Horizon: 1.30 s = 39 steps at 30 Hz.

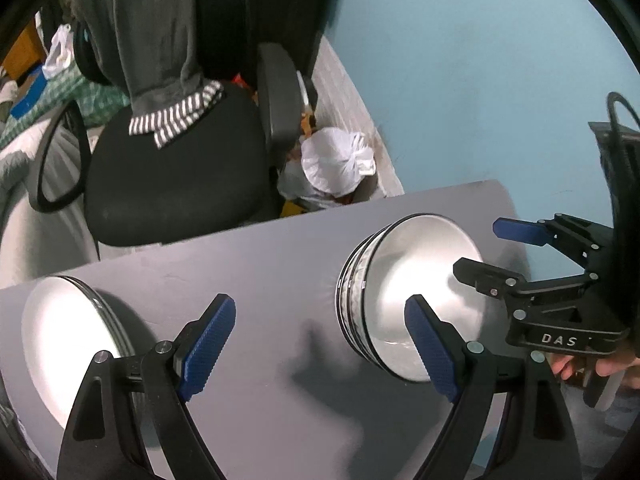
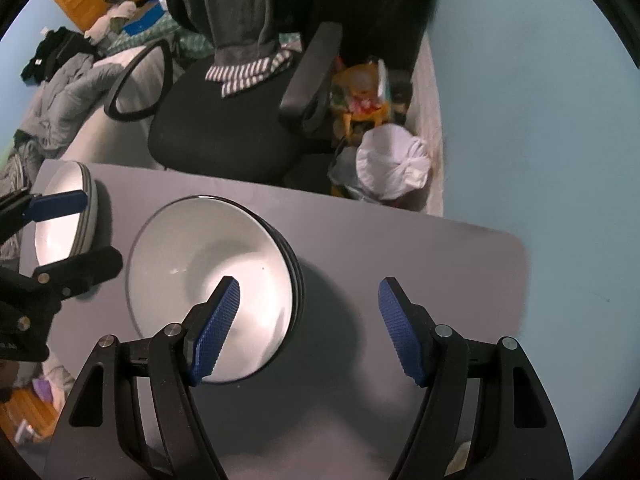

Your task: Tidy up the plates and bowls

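Bowls [image 2: 212,280] stand in one stack near the middle of the grey surface [image 2: 400,248], and plates [image 2: 64,216], probably also stacked, lie well apart at its edge. Both piles look sorted, though I cannot say whether more pieces wait elsewhere. The left tool [image 1: 320,348] and the right tool [image 2: 308,328] are both wide open, holding nothing.

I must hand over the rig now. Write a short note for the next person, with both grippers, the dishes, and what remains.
Left gripper: open, empty, above the grey table between the two stacks.
Right gripper: open, empty, at the right rim of the bowl stack.
Plate stack stands apart, on the table's left end.
Done: nothing visibly moved yet; both stacks look neat.
Left: grasp the dishes and organise them; which goes where is not shown.
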Each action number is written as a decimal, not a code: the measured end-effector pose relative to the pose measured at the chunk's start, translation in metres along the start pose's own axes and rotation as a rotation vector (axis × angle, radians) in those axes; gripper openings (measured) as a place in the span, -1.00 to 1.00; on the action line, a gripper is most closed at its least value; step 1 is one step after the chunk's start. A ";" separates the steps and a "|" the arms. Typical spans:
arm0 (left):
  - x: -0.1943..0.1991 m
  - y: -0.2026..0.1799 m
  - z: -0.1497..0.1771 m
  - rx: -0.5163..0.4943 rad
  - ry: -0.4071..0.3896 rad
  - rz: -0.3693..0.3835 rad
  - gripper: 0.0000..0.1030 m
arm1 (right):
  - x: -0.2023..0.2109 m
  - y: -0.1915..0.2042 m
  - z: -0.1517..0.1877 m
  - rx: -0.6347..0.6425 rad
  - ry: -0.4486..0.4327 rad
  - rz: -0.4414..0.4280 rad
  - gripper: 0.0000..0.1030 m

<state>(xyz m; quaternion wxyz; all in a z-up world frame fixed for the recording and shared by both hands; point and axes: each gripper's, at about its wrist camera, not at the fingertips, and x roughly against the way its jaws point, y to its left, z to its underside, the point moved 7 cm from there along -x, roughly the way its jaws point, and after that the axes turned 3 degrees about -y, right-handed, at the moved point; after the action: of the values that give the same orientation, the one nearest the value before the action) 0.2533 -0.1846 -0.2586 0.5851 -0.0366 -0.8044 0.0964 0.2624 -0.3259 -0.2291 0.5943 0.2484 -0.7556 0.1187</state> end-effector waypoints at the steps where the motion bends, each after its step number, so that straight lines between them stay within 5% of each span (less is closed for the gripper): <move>1: -0.007 0.000 0.002 0.007 0.020 -0.003 0.70 | -0.003 0.000 0.001 0.007 0.004 -0.004 0.38; 19: -0.058 -0.006 0.010 0.046 0.156 -0.001 0.41 | -0.056 0.000 0.004 -0.013 0.135 -0.159 0.38; 28: -0.063 -0.008 0.011 0.067 0.190 0.035 0.38 | -0.058 -0.002 0.004 -0.087 0.188 -0.258 0.00; 33: -0.063 -0.010 0.012 0.070 0.210 0.075 0.11 | -0.057 0.000 0.004 -0.122 0.211 -0.299 -0.28; 39: -0.064 -0.012 0.018 0.146 0.241 0.171 -0.30 | -0.055 0.001 0.005 -0.102 0.218 -0.291 -0.32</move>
<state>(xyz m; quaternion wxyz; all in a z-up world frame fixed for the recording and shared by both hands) 0.2571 -0.2092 -0.3210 0.6680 -0.0735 -0.7133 0.1989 0.2668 -0.3142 -0.2827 0.6955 0.3104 -0.6477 0.0193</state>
